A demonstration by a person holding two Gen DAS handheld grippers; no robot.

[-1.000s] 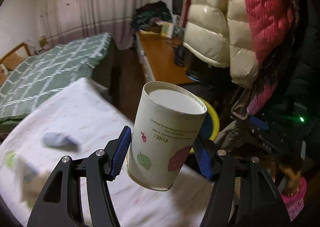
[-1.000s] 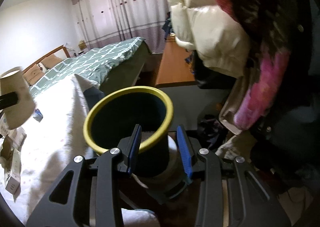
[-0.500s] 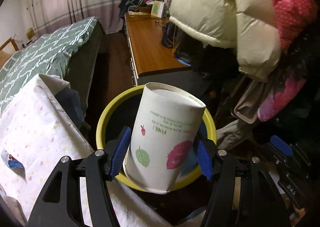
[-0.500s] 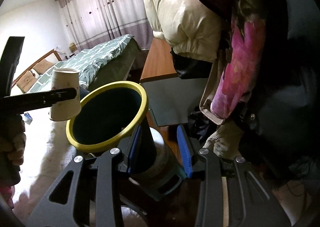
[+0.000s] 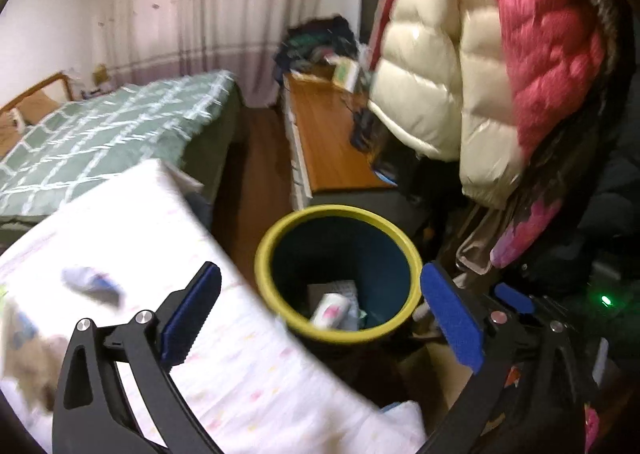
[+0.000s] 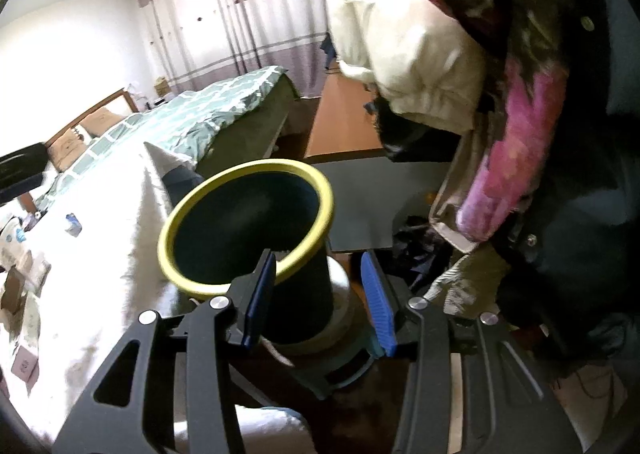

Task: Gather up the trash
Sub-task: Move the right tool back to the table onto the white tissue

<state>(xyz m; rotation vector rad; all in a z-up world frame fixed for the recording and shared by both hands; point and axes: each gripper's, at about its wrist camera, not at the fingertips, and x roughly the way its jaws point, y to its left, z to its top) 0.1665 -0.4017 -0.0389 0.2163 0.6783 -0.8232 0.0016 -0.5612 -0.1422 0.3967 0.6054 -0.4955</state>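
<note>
The white paper cup (image 5: pixel 330 308) with leaf prints lies inside the dark bin with the yellow rim (image 5: pixel 340 210), on other scraps. My left gripper (image 5: pixel 320 270) hangs above and in front of the bin, jaws opening wide with nothing between them. In the right wrist view the bin (image 6: pixel 304 306) stands between the jaws of my right gripper (image 6: pixel 318 258), which are opening; the left pad (image 6: pixel 260 294) is at the bin's wall and the right pad (image 6: pixel 378 306) stands clear of it. A blurred blue wrapper (image 5: pixel 90 288) lies on the white bedcover (image 5: pixel 140 254).
More scraps (image 6: pixel 24 274) and the blue wrapper (image 6: pixel 73 223) lie on the bedcover at the left. Puffy coats (image 5: pixel 480 74) hang close above and right of the bin. A wooden desk (image 5: pixel 328 142) and a green-covered bed (image 5: pixel 100 142) stand behind.
The left gripper brought the cup over the bin and opened; the cup now lies inside the bin. The right jaws have spread a little around the bin.
</note>
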